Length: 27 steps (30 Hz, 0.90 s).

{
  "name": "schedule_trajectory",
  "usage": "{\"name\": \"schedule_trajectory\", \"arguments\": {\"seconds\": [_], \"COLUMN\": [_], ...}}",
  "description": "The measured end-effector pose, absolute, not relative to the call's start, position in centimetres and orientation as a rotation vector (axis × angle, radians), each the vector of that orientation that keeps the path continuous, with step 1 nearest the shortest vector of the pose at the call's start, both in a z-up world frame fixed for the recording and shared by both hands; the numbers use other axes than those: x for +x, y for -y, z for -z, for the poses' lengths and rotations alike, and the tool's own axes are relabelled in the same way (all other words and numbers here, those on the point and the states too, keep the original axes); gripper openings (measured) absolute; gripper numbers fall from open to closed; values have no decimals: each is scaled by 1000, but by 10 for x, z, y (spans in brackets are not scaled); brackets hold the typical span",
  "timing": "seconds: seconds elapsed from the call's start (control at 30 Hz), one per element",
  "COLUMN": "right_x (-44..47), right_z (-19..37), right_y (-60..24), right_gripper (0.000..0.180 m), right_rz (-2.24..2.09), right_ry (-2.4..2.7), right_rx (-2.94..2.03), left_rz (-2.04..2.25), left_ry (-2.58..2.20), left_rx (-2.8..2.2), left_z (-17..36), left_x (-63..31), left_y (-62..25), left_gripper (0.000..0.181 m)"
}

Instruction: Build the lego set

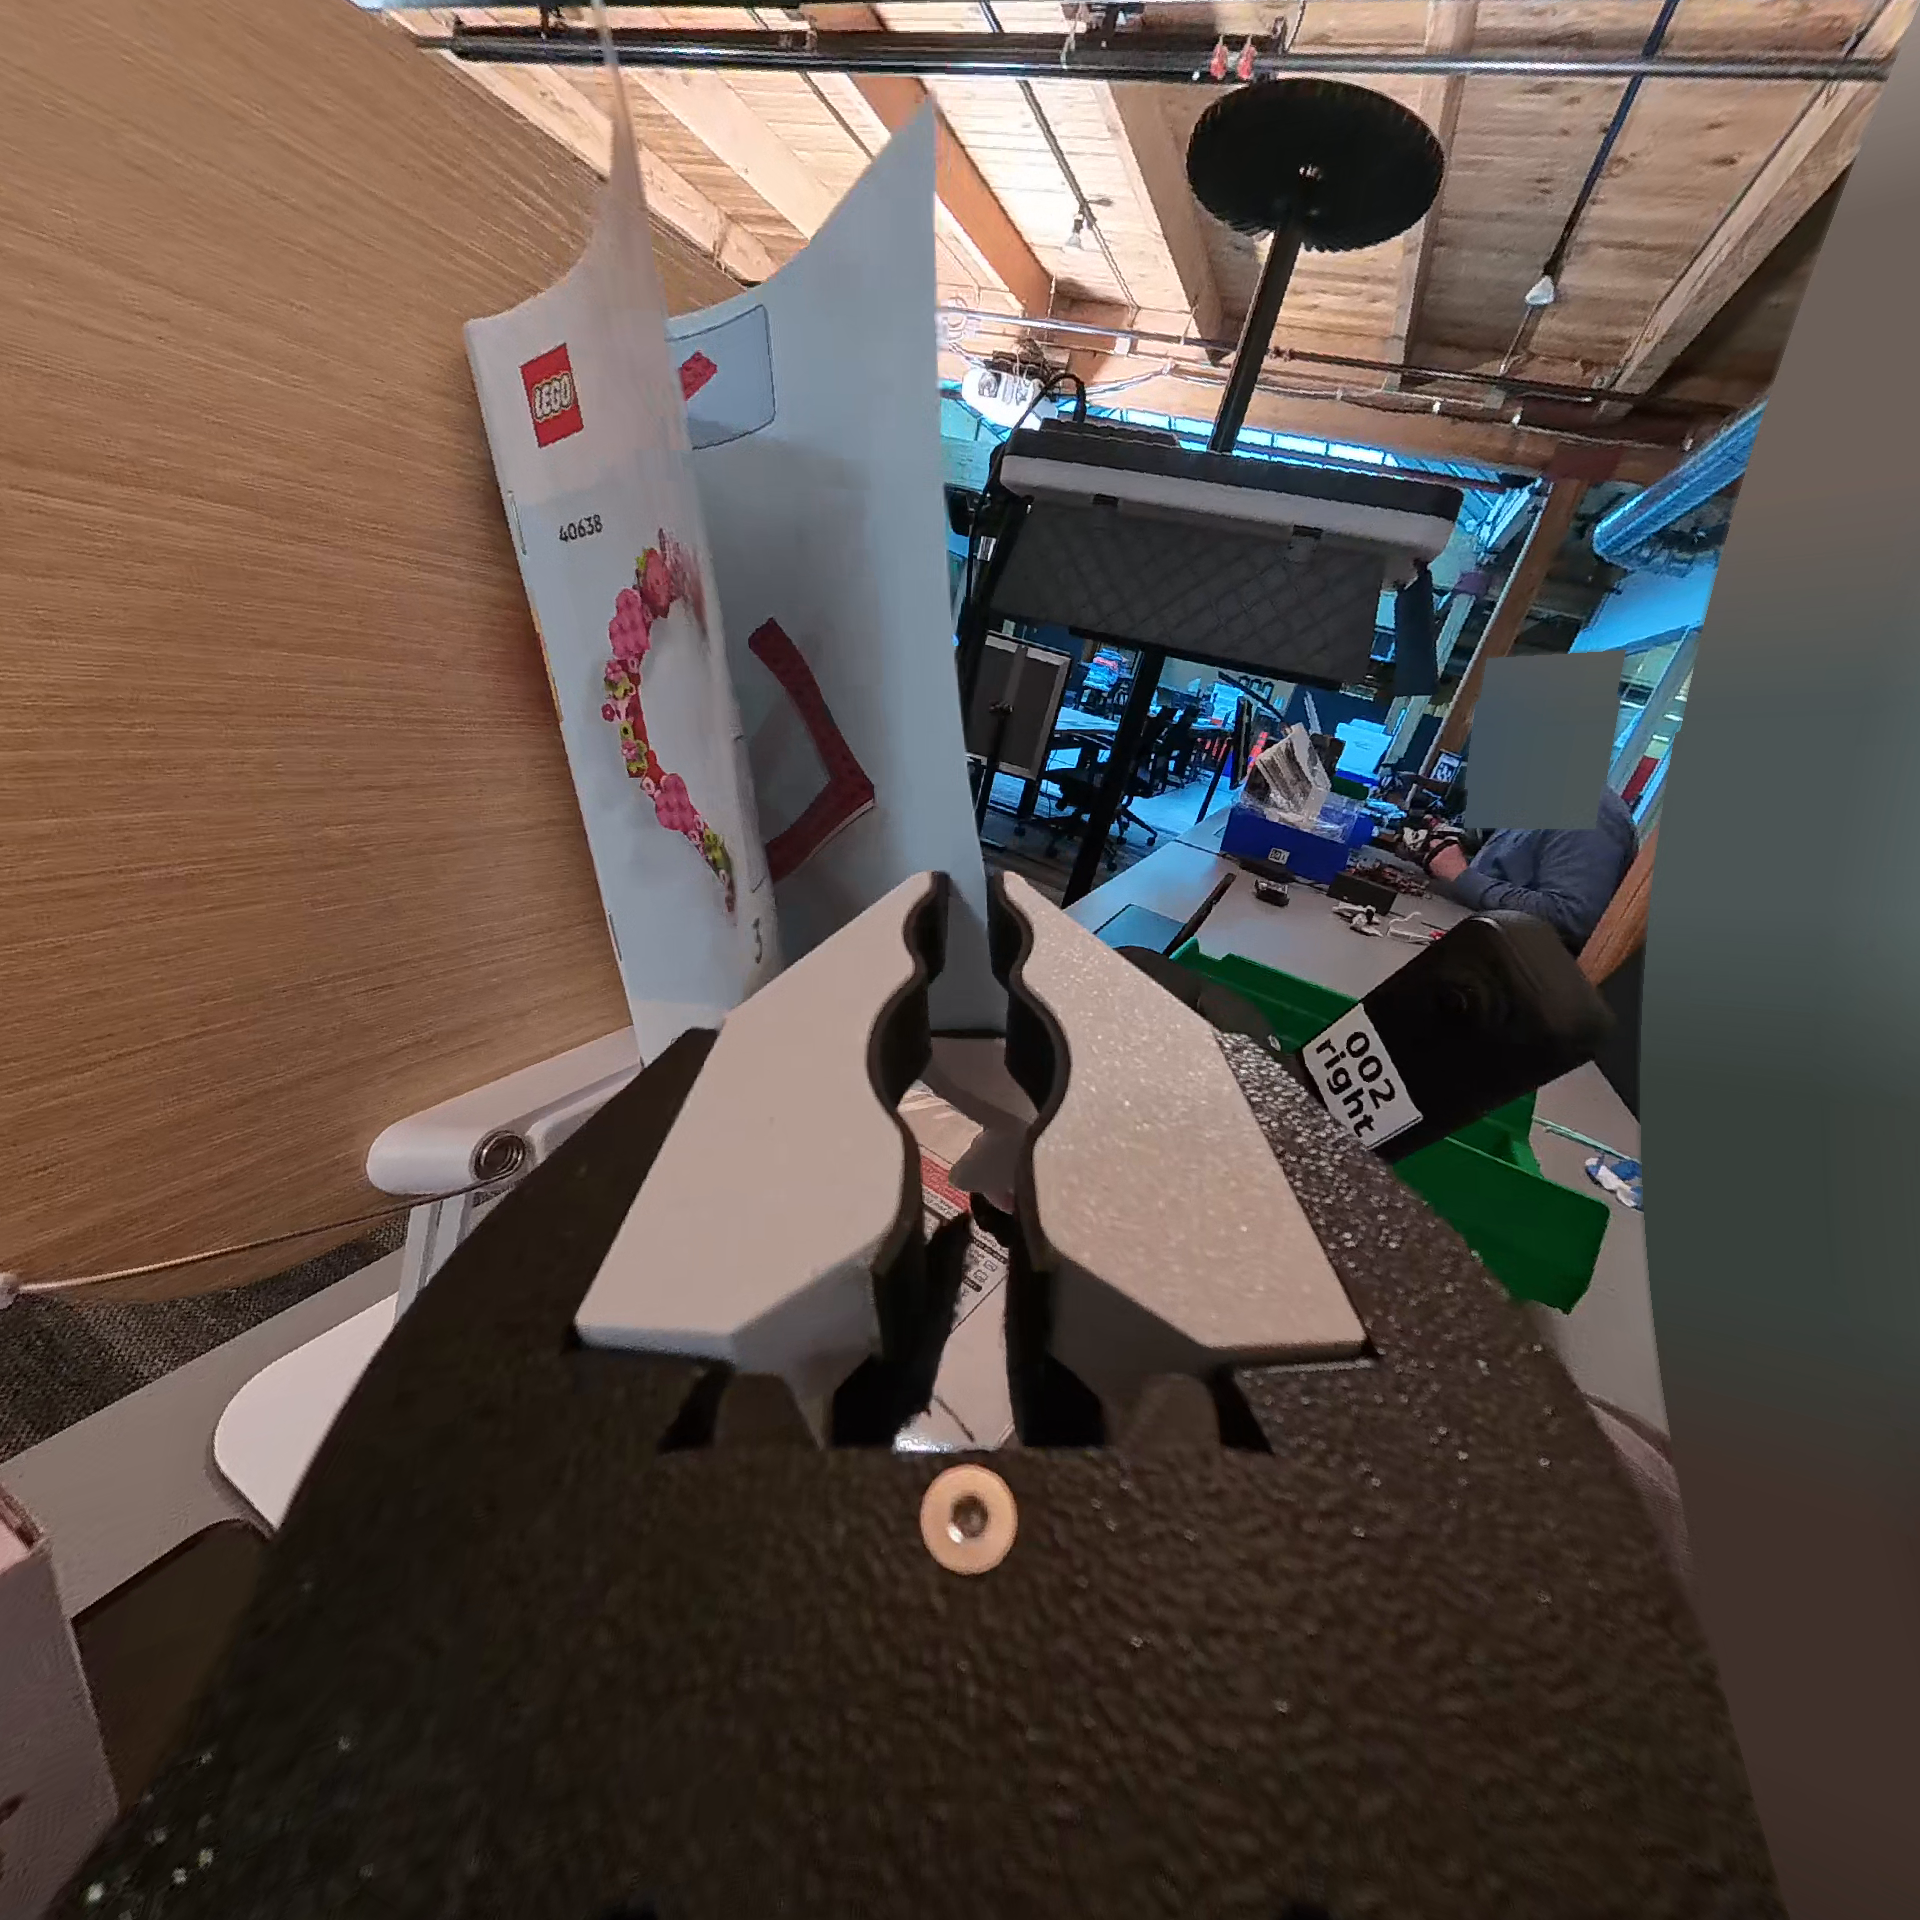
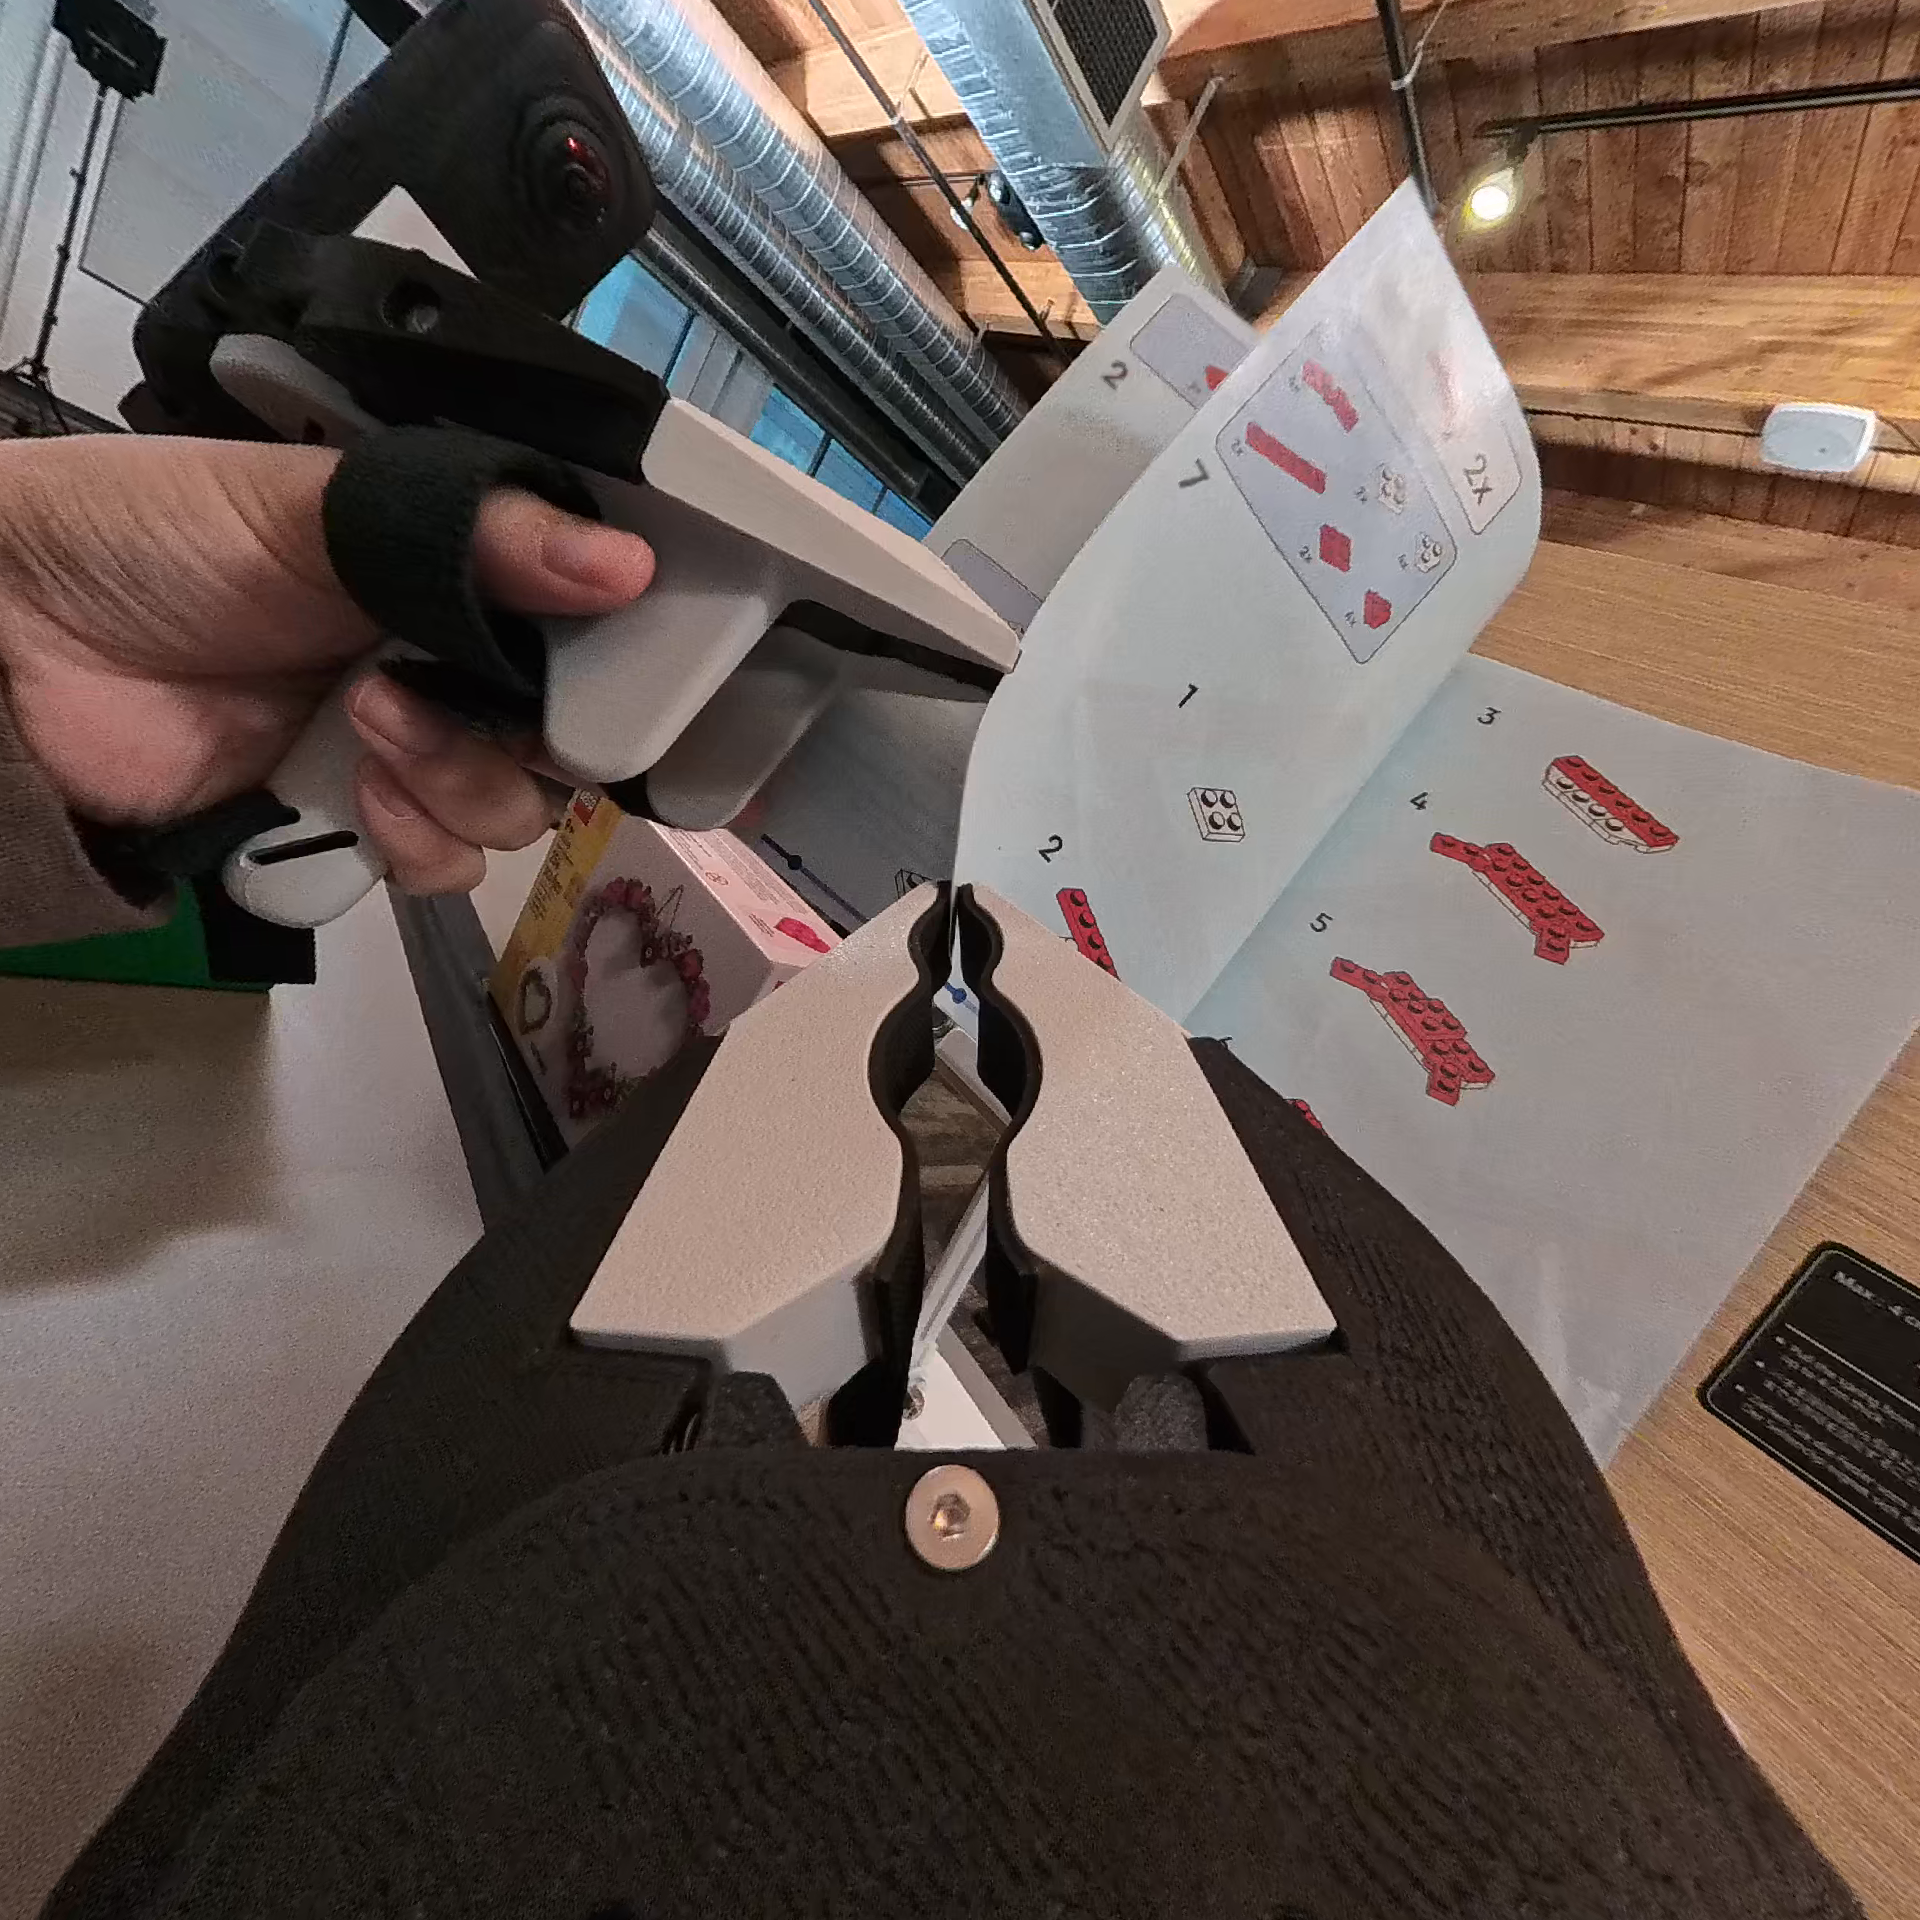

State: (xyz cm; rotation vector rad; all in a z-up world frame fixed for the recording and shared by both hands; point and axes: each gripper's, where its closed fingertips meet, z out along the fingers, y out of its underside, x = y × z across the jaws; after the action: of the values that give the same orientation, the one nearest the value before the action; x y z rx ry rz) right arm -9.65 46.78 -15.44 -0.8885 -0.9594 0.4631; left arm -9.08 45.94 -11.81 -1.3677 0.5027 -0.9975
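The Lego instruction booklet stands open against the wooden table (image 1: 260,623). Its cover (image 1: 623,644) shows a pink heart wreath. My left gripper (image 1: 968,894) is shut on the edge of an upright booklet page (image 1: 842,540). My right gripper (image 2: 952,902) is shut on the lower edge of a curled booklet page (image 2: 1195,623), which runs edge-on between its fingers. In the right wrist view a hand (image 2: 156,623) holds the left gripper (image 2: 1008,657), whose tips pinch a page higher up. Another page (image 2: 1558,987) lies flat, showing red brick steps. No loose bricks show.
The Lego box (image 2: 665,935) with a heart picture stands at the edge of the white table (image 2: 208,1195). A green bin (image 1: 1496,1195) sits behind the right gripper's camera body (image 1: 1455,1029). A black plate (image 2: 1829,1382) is fixed on the wooden table (image 2: 1766,1662). A person (image 1: 1538,862) sits far off. Both grippers' tips are close together, under 4 cm apart. My right gripper's tips are some 15 cm from the black plate (image 2: 1829,1382).
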Motion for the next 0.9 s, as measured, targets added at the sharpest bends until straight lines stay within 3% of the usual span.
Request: {"name": "schedule_trajectory", "arguments": {"seconds": [0.33,0.73,0.9], "right_x": [-95,-80,-78], "right_z": [153,137,131], "right_y": [-466,-441,-429], "right_gripper": [3,61,62], "right_rz": [-483,-946,-1162], "right_ry": [968,964,958], "right_rx": [-877,-854,-830], "left_rz": [1043,1214,1274], "left_ry": [-504,-603,-638], "left_rx": [-1328,-1218,-1166], "left_z": [115,117,117], "left_x": [-91,-77,-67], "left_y": [-457,-445,-440], "left_gripper": [0,0,0]}}
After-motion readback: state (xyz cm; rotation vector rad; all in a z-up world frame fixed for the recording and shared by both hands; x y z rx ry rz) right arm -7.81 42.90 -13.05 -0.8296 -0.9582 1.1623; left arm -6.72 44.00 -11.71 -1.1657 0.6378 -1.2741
